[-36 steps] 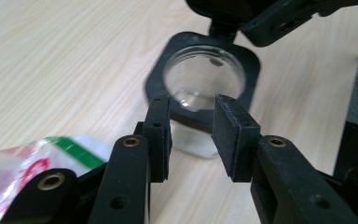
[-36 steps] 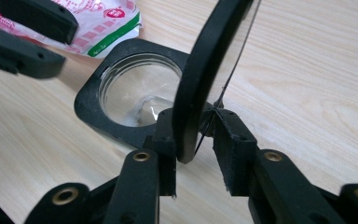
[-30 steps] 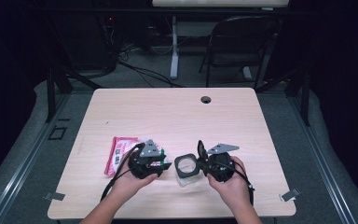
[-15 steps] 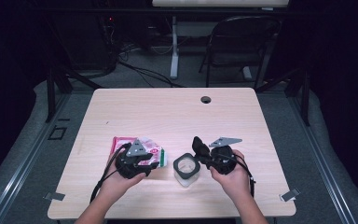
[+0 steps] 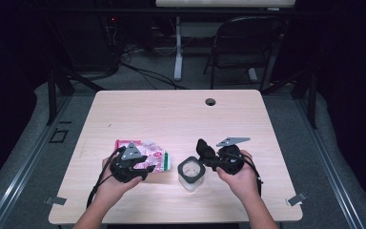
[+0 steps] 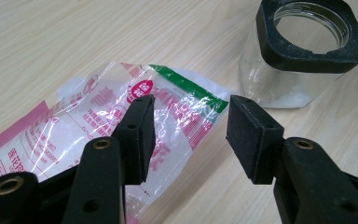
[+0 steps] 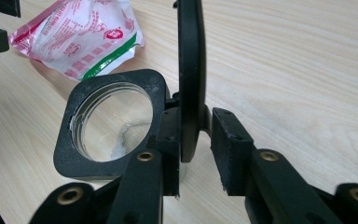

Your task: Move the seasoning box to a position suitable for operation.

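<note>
The left gripper (image 5: 145,171) hangs low over the near left part of the wooden table (image 5: 171,114), its jaws standing apart with nothing pressed between them; they have just been opening. In the left gripper view one pad (image 6: 137,135) lies over the clear end of a pink-and-white plastic packet (image 6: 74,126) with red print and a green stripe, while the other pad is over bare wood just beside the packet's edge. The packet lies flat on the table, under and behind those fingers, and its green-striped end points towards the jar.

The right gripper (image 5: 202,153) sits just beside a clear glass jar (image 5: 190,171) with a square black collar and a round mouth. The jar stands upright on the table between the two grippers, a little white powder at its bottom (image 7: 121,144). Its black hinged lid (image 7: 189,79) stands up on edge, flipped open. In the right gripper view the lid's lower edge falls in the gap between the two fingers, against the left-hand pad (image 7: 170,149), and the other pad stands clear of it. These jaws have just been opening too, and they are not clamped on the lid.

The jar's collar lies just to the left of the right gripper's fingers in that view, and the packet lies beyond it.
</note>
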A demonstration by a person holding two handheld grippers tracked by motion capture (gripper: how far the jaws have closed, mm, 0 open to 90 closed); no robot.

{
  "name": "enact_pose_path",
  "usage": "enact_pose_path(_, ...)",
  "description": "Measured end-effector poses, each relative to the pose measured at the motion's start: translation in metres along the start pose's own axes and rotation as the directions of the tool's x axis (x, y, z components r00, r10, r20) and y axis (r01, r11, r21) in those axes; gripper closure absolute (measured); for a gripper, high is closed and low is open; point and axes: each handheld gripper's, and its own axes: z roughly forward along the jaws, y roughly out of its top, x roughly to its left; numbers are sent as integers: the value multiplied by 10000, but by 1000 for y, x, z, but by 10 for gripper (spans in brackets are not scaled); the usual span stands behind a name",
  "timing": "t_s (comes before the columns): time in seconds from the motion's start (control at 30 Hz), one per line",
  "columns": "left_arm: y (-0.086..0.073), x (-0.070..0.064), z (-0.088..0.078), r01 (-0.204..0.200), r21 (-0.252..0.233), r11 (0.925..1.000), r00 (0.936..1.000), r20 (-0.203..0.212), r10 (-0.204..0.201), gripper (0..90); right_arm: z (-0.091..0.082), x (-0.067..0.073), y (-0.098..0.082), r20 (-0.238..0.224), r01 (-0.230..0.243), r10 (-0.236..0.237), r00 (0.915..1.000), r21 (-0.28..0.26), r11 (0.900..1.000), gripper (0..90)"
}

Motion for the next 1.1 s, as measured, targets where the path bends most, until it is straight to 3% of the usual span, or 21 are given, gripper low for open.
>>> enact_pose_path(0.33, -3, 2, 7, -2, 369, 9993, 10000, -72, 4, 522, -5, -3, -1, 103, -70, 72, 9999, -144, 9999, 642)
enact_pose_path(0.63, -4, -1, 12, -181, 708, 9973, 9997, 154, 171, 485, -10, -4, 0, 203, -45, 51, 9998, -313, 9995, 601)
enact_pose_path(0.83, -7, 0, 16, -12, 896, 9960, 9999, 107, 3, 393, -11, -3, 1, 399, -74, 90, 9992, -415, 9991, 511)
enact_pose_path(1.1, -13, -5, 30, -384, 1222, 9918, 9989, -220, 414, 347, -11, -1, 1, 487, 17, 0, 9988, -336, 9994, 490)
